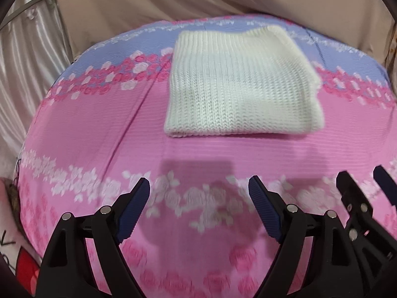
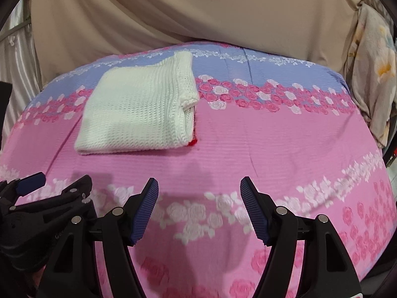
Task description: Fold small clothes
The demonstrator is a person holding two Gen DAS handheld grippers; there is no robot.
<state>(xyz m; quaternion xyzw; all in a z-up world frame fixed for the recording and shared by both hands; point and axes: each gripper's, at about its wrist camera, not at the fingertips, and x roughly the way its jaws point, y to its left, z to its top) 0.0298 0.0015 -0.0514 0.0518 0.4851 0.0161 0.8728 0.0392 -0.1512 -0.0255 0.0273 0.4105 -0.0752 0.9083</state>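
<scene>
Left view motion-blurred; red scrap mostly hidden under folded white knit.

the folded knit was cream white with a ribbed pattern, a bit of red at its edge. the sheet was pink and lilac with bands of pink and white roses. the curtain was plain beige.

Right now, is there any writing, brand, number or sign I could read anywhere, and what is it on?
None is readable.
Black marks on the white and red printed fabric at the left wrist view's lower left corner: cut off, unreadable.
The cream knitted folded garment and pink rose-patterned bedsheet carry no text.
</scene>
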